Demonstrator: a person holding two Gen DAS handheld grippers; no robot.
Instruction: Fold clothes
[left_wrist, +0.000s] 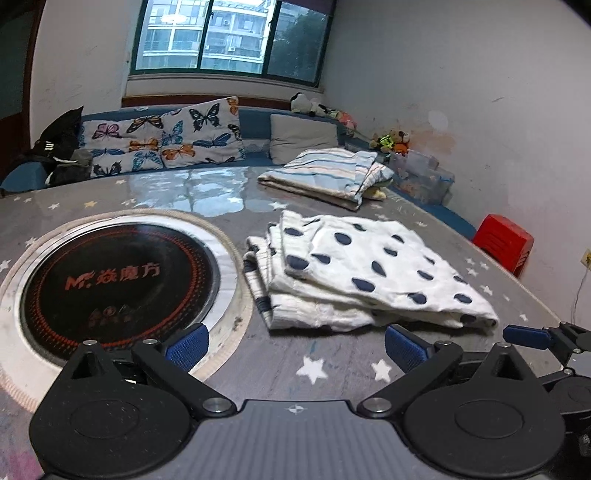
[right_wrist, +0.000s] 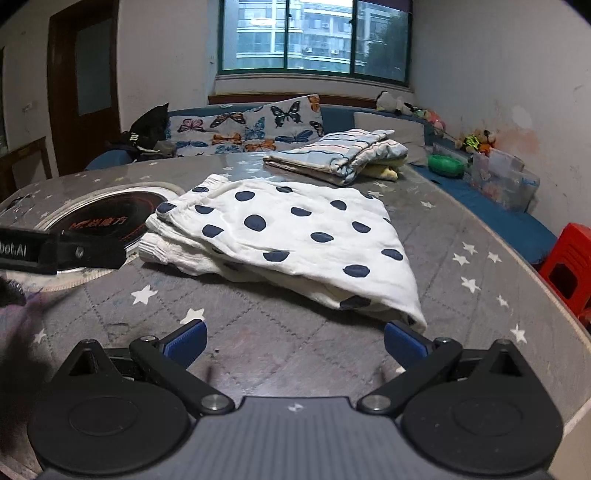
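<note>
1. The left hand-held gripper (left_wrist: 295, 343) is hovering low over the worktop (left_wrist: 280, 369), its blue-padded fingers (left_wrist: 186, 345) spread wide apart and gripping nothing.
2. The right hand-held gripper (right_wrist: 295, 341) is likewise hanging released above the grey, star-printed worktop cover, jaws wide and empty; in the left wrist view its blue fingertip (left_wrist: 526, 336) is showing at the right edge.
3. The white polka-dot garment (right_wrist: 295, 236) is lying folded on the worktop just ahead of both grippers, several layers stacked, with its ribbed edge facing the round cooktop.
4. Its near corner is sitting just beyond the right fingertip of the right gripper; whether the two are touching cannot be told.
5. The round black induction cooktop (left_wrist: 114, 284), set into the worktop, is sitting just beside the garment on its left.
6. A folded striped cloth pile (right_wrist: 340, 155) is resting farther back on the worktop, well apart from the dotted garment.
7. Beyond the worktop, butterfly-print cushions (right_wrist: 251, 129) are leaning along a blue bench under the window (right_wrist: 314, 37).
8. A red plastic stool (right_wrist: 569, 269) is standing off the worktop's right side.
</note>
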